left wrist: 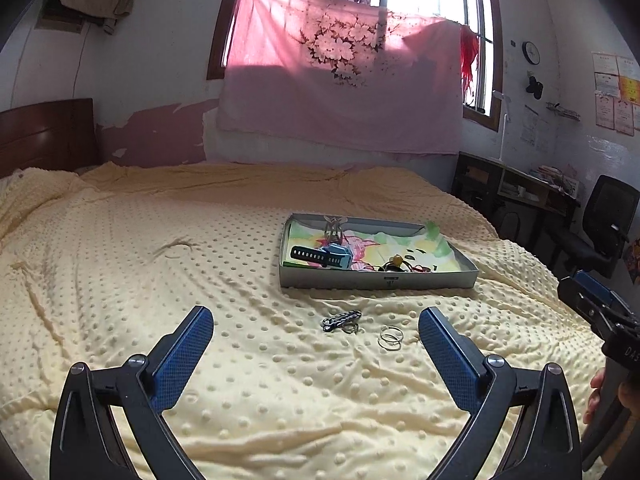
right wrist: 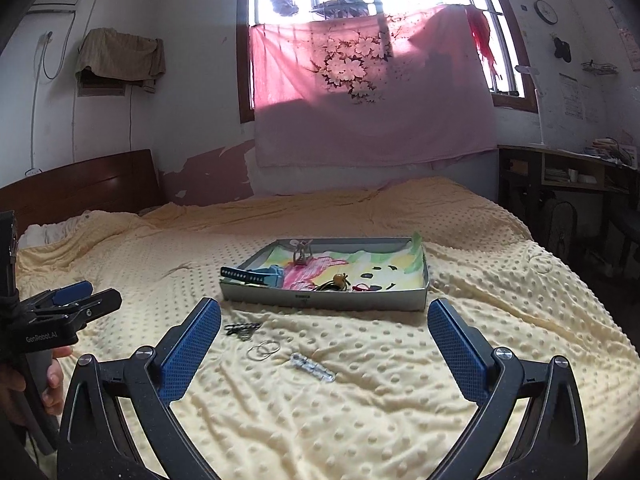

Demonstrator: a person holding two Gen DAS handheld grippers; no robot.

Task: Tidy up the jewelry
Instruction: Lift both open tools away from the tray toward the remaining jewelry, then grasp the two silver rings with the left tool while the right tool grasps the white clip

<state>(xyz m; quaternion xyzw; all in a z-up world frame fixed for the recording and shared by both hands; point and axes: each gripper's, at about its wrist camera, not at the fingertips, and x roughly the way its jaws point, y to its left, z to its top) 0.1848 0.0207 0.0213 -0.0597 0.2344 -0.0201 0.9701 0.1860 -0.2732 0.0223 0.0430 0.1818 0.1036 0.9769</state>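
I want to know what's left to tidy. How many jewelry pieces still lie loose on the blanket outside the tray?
3: a dark clip nearest the tray, a pair of linked thin rings beside it, and a clear crystal piece closest to the camera. Blanket folds could hide more.

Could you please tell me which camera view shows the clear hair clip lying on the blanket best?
The right wrist view: the clear clip lies in plain sight on the blanket, just past the hoops. In the left wrist view I cannot find it; only the hoops and dark clasp show.
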